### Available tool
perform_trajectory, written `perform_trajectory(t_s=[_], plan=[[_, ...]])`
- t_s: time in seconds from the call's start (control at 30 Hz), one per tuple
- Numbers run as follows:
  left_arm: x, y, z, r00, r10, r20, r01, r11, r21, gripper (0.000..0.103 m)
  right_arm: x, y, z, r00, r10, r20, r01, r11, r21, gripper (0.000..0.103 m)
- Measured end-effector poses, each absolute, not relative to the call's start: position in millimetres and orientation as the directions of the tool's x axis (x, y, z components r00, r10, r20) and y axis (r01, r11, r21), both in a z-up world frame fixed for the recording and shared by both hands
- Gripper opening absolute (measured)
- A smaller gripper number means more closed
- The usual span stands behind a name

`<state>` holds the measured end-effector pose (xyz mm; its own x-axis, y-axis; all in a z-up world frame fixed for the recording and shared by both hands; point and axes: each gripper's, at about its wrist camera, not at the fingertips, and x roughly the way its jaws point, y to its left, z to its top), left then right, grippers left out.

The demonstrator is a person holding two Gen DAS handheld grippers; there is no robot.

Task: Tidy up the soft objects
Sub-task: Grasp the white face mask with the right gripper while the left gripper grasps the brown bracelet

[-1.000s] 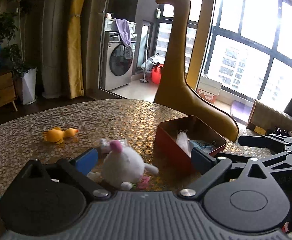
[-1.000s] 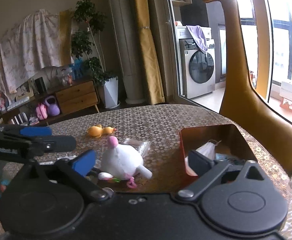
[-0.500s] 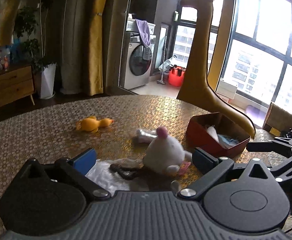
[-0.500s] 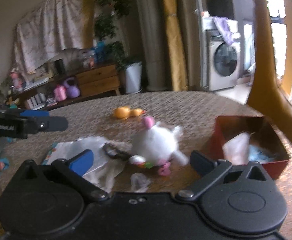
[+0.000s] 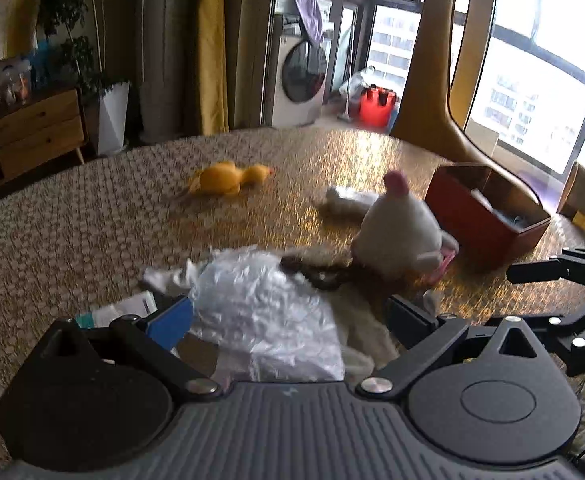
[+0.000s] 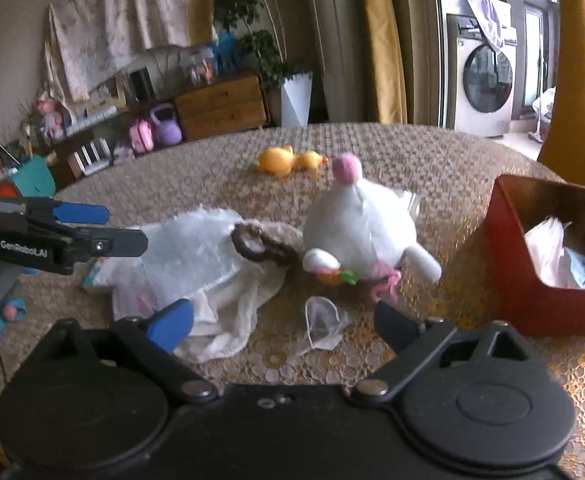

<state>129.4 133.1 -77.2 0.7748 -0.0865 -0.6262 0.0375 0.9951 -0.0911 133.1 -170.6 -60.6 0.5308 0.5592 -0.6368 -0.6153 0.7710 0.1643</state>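
Grippers sit spread in both your hands: the left gripper [image 5: 288, 316] gapes over a crinkled plastic bag [image 5: 268, 308] without pinching it, and the right gripper [image 6: 284, 326], jaws just narrowed slightly, holds nothing. Your white plush toy [image 6: 358, 226] lies on the table [image 6: 432, 160] between bag and red box [image 6: 532, 280], the yellow duck [image 6: 288, 160] beyond it.

Ahead of my right tool [image 6: 282, 322] a small mesh pouch [image 6: 323, 327] lies on the worktop [image 6: 432, 168]. Beyond it the white plush [image 6: 362, 226] and the crumpled plastic bag [image 6: 190, 252] block the middle, with the red box [image 6: 532, 300] walling the right. Bare worktop stretches around the yellow duck [image 6: 288, 160].
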Motion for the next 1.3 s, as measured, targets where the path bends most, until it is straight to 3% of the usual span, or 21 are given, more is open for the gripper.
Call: perform_trajectory(t_s=[0.33,0.53,0.63,0.7,0.9,1.3], plan=[[164.1,130.7,-89.7,0.735,-0.127,-0.666,0.070,0.991,-0.112,0.103,156.9,-159.8,-88.1,0.517,0.507,-0.690,-0.596,0.791,0.135,0.082],[201.1,105.8,-95.4,0.721,-0.091,-0.687,0.078,0.996,-0.050,0.102,163.4,-157.7,-94.6,0.504,0.504,-0.701,-0.602,0.787,0.133,0.079],[211.8,99.1,-102.4,0.716,-0.082,-0.693,0.077,0.996,-0.039,0.092,166.8,-155.9,-97.7,0.493,0.503,-0.710,-0.605,0.785,0.135,0.078],[218.3,96.3,-106.1,0.713,-0.089,-0.696,0.083,0.996,-0.042,0.079,169.0,-154.8,-99.7,0.489,0.504,-0.712,-0.606,0.783,0.139,0.076],[233.6,87.8,-113.0,0.700,-0.089,-0.708,0.078,0.996,-0.047,0.053,173.7,-156.2,-103.3,0.482,0.514,-0.709,-0.602,0.783,0.158,0.071],[243.2,88.8,-129.9,0.659,-0.079,-0.748,0.050,0.997,-0.061,0.027,177.1,-152.7,-113.6,0.460,0.521,-0.718,-0.617,0.770,0.164,0.054]])
